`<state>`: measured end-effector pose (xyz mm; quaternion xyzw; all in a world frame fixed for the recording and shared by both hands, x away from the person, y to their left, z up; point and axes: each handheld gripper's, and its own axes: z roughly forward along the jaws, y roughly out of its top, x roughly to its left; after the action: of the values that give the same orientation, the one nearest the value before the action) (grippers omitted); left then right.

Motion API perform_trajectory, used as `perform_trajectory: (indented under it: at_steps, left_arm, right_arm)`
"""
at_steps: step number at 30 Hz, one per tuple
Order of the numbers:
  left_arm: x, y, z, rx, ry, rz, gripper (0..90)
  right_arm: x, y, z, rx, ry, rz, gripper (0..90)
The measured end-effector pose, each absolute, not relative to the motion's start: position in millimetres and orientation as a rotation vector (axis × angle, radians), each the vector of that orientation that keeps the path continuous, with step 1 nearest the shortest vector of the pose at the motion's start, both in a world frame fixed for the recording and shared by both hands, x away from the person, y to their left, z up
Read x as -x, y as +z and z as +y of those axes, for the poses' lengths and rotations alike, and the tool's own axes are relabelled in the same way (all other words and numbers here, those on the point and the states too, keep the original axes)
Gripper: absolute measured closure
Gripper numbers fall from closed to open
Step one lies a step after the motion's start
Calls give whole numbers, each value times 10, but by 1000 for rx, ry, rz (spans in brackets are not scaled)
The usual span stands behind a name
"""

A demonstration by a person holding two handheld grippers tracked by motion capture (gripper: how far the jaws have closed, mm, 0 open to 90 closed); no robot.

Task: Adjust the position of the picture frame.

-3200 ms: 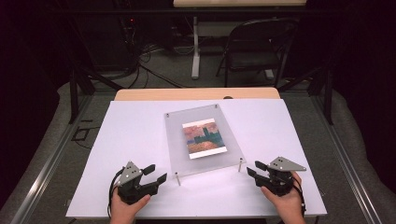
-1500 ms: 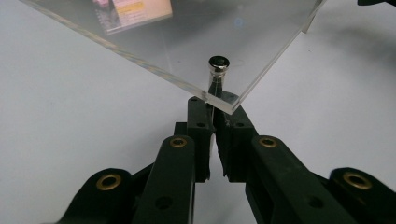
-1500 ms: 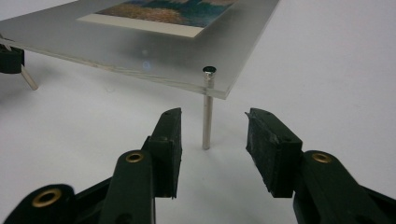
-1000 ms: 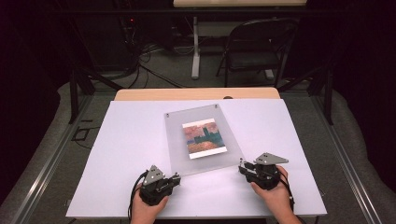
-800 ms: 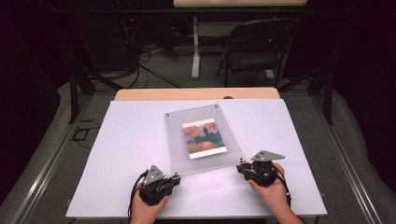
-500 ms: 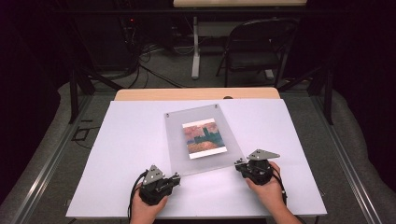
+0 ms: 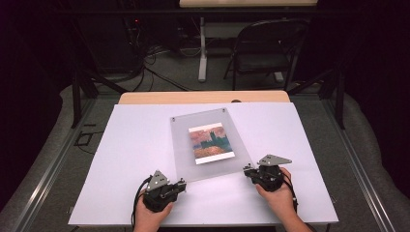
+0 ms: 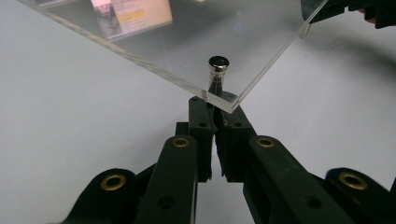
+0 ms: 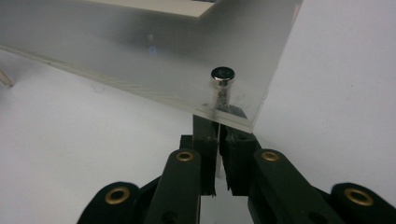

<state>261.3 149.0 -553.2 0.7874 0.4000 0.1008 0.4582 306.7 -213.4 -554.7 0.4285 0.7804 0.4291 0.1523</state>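
Both hands low at near edge; left gripper (image 7: 180, 184), right gripper (image 7: 247, 172) under acrylic frame (image 7: 211, 144) corners.

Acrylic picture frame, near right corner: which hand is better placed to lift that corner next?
Right. The right gripper has its jaws closed on the right corner post under that corner of the acrylic frame. The left gripper is likewise on the left corner post, across the near edge.
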Motion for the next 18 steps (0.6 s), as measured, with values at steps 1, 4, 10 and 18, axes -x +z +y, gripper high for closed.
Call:
perform_trajectory:
  at_steps: [1,4,10,18]
  left_arm:
    - [-2611,-5527,1495,-1935,248,989,851]
    - [-2613,-5513,1515,-1925,246,985,852]
    - [-2610,-5481,1567,-1901,248,990,852]
    - [-2625,-5463,1617,-1882,250,1000,852]
  right_arm:
    - [-3062,-5538,-2133,-1223,1230,2240,849]
    - [-3047,-5517,-2125,-1205,1231,2238,851]
    - [-3005,-5474,-2104,-1191,1259,2231,852]
    - [-2955,-5446,-2072,-1179,1274,2231,853]
